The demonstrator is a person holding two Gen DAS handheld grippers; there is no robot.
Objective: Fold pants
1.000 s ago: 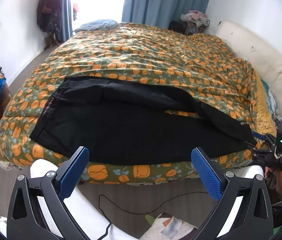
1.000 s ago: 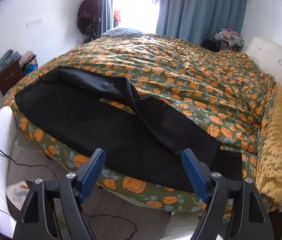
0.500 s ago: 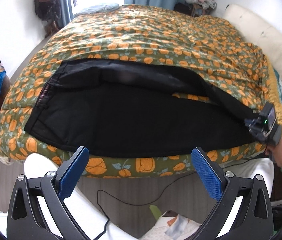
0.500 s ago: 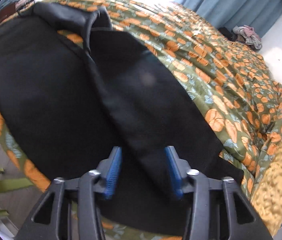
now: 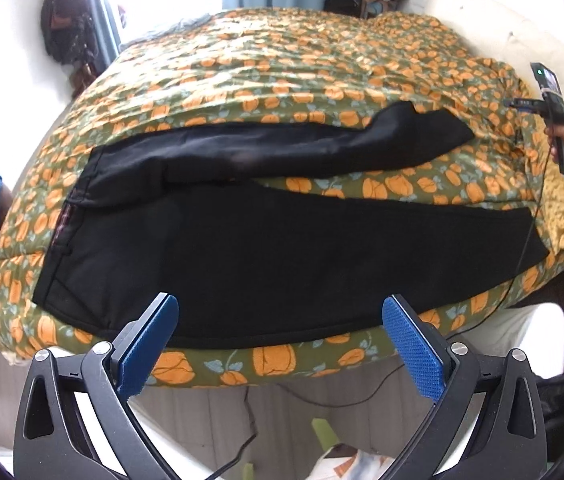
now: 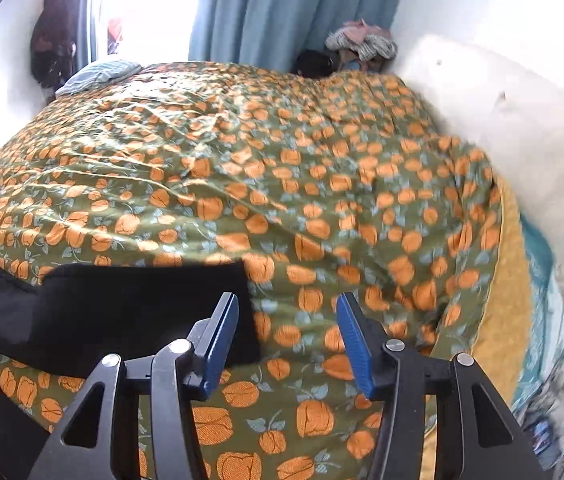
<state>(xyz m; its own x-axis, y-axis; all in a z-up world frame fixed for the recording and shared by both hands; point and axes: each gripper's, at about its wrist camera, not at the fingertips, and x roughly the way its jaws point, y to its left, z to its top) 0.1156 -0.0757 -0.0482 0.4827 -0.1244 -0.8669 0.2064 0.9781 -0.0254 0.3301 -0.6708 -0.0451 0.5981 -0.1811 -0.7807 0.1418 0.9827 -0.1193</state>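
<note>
Pants flat on bed, 2 legs splayed. Left gripper released at 6 o'clock; right gripper released beside far leg cuff, likely for regrasp.

Black pants lie on a green quilt patterned with orange pumpkins; the tongs' pads are blue on black frames, the curtain teal, the edge blanket perhaps mustard yellow

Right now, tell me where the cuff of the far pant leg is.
In the right wrist view the cuff lies flat on the bedspread, just left of the open right claw, beside its left finger; in the left wrist view it sits far right.
</note>
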